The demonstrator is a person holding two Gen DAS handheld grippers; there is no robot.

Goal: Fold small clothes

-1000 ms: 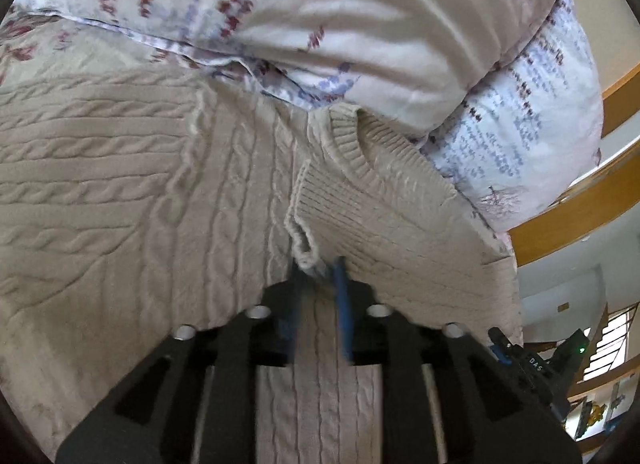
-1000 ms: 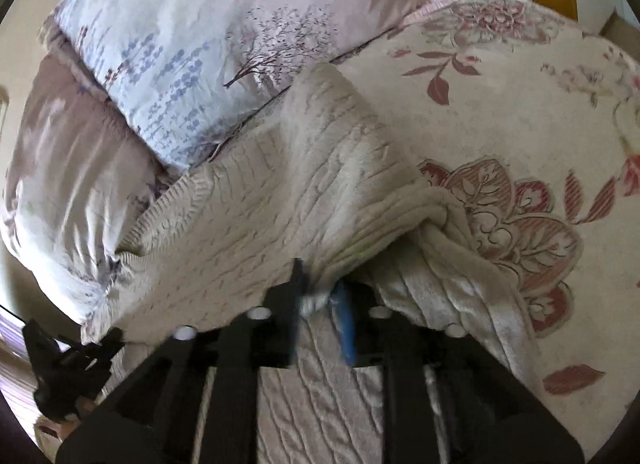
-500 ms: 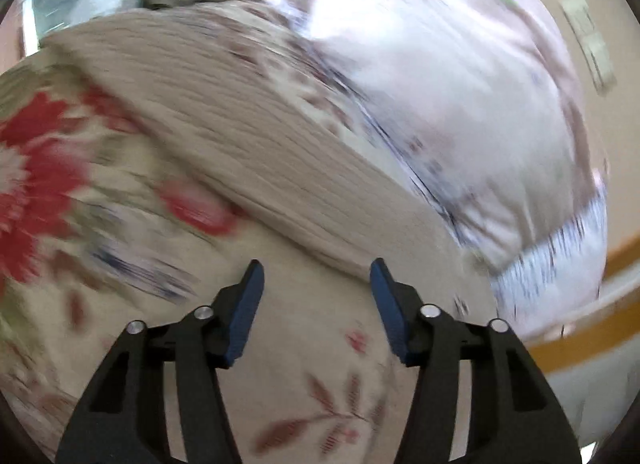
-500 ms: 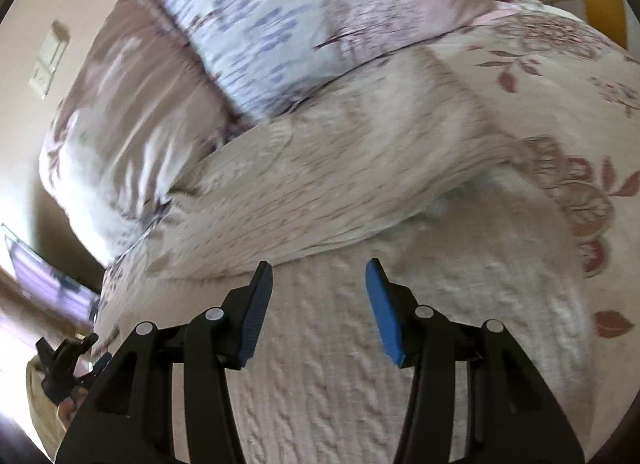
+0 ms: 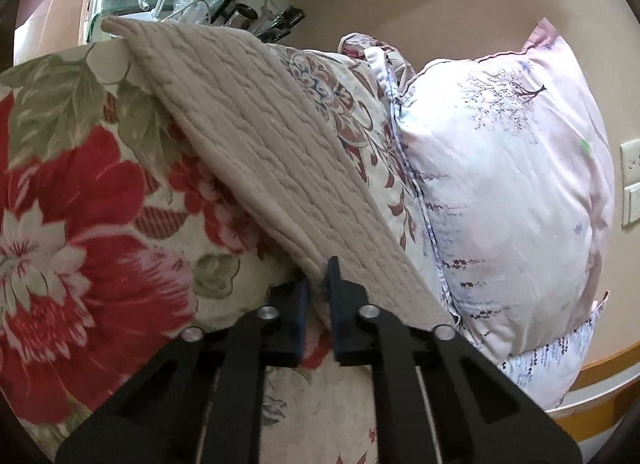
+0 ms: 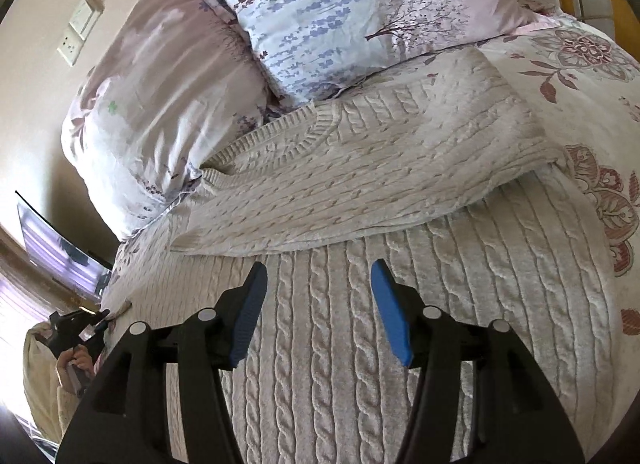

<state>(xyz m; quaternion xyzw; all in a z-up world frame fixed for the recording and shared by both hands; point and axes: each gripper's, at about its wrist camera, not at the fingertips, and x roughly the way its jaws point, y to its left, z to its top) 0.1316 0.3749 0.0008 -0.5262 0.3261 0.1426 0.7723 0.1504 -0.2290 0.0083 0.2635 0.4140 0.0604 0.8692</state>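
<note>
Here the left gripper (image 5: 318,288) is sitting at the lower middle of the left wrist view with its jaws pinched together on the lower edge of the cream cable-knit sweater (image 5: 264,151). From that pinch a long band of the knit is running diagonally up to the upper left of the frame, lying over the flowered bedspread (image 5: 80,223), whose big red blooms are filling the left side. A pale pink pillow (image 5: 512,191) is taking up the right half of the frame, just beside the knit band.

In the right wrist view, the right gripper (image 6: 318,304) is hovering at the lower middle, its jaws opening, the blue pads (image 6: 390,316) standing well apart with only the flat knit showing behind the gap; nothing is being gripped. The sweater (image 6: 360,183) is spreading across the centre and lower part of this frame, with one portion folded over the rest as a slanting flap through the middle, its ribbed neckline facing the pillows (image 6: 320,15) at the upper left. At the lower left edge a hand (image 6: 74,364) is holding the other gripper's black body.
</note>
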